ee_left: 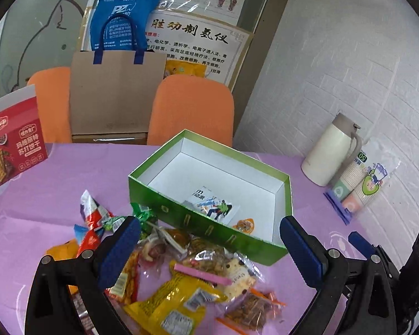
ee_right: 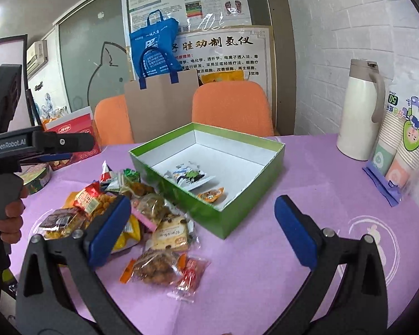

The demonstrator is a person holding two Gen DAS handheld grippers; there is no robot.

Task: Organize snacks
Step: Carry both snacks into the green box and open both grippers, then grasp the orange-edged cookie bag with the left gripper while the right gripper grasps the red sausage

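An open green box stands on the purple tablecloth. Inside it lie a white illustrated sachet and a small orange packet. A pile of wrapped snacks lies in front of and left of the box. My left gripper hovers open over the pile near the box's front wall, nothing between its blue pads. My right gripper is open too, above the box's near corner, and it holds nothing. A hand holds the left gripper's handle at the left edge of the right wrist view.
A white thermos and a sleeve of paper cups stand at the right by the brick wall. A red cracker box is at the left. Orange chairs, a cardboard sheet and a blue bag sit behind the table.
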